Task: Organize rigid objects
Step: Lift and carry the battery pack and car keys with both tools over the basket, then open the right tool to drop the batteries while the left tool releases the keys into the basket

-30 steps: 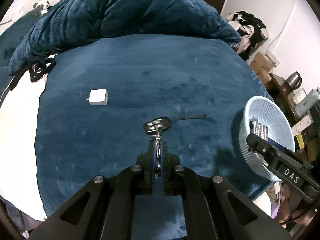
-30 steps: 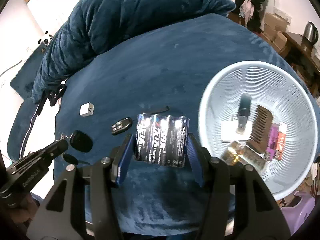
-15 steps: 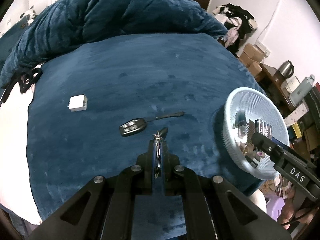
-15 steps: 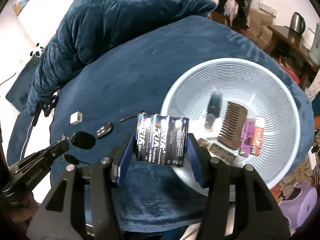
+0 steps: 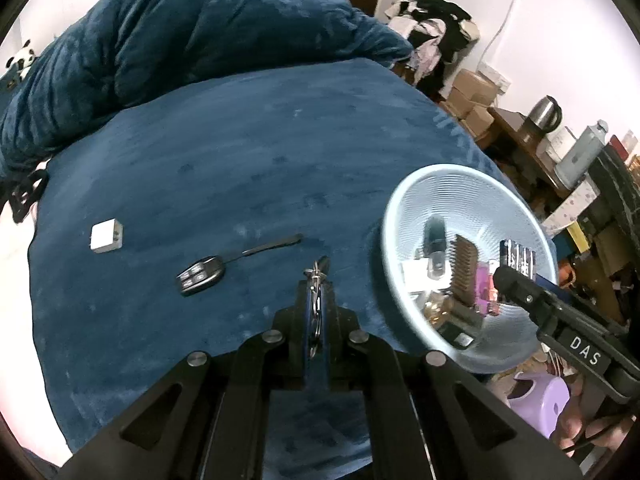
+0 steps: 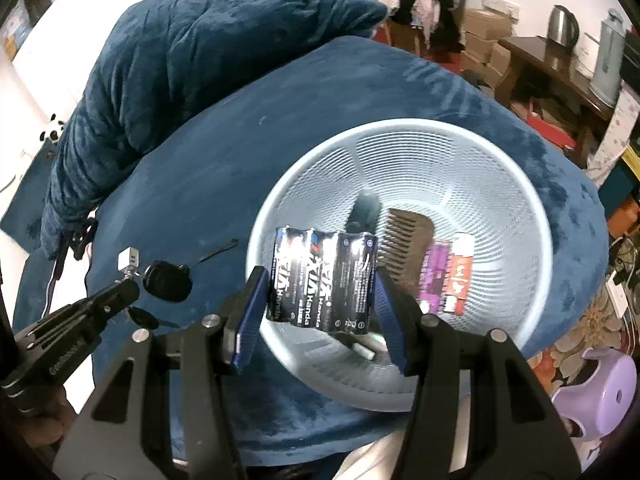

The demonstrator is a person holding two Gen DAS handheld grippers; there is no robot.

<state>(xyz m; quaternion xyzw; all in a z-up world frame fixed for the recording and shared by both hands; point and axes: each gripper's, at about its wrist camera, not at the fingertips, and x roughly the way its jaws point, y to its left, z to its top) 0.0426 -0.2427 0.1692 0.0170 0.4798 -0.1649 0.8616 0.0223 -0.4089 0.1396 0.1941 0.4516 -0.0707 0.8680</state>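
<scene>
It was a lived-in bedroom: blue bed (image 5: 248, 152), heaped duvet (image 5: 180, 40), clothes pile (image 5: 432, 28), boxes (image 5: 476, 96), kettle (image 5: 544, 112).

Open blanket ahead, crowded basket at three o'clock

In the left wrist view the blue blanket (image 5: 248, 152) lies bare from ten to one o'clock up to the heaped duvet (image 5: 180, 32); nearer, the white charger (image 5: 106, 236) at nine o'clock and the key fob (image 5: 200, 276) with its strap dot the way. The basket (image 5: 452, 184) blocks three o'clock, its floor taken by a comb (image 6: 404, 248), tubes (image 6: 448, 276) and a dark bottle (image 6: 362, 210); its far wall stays free.
</scene>
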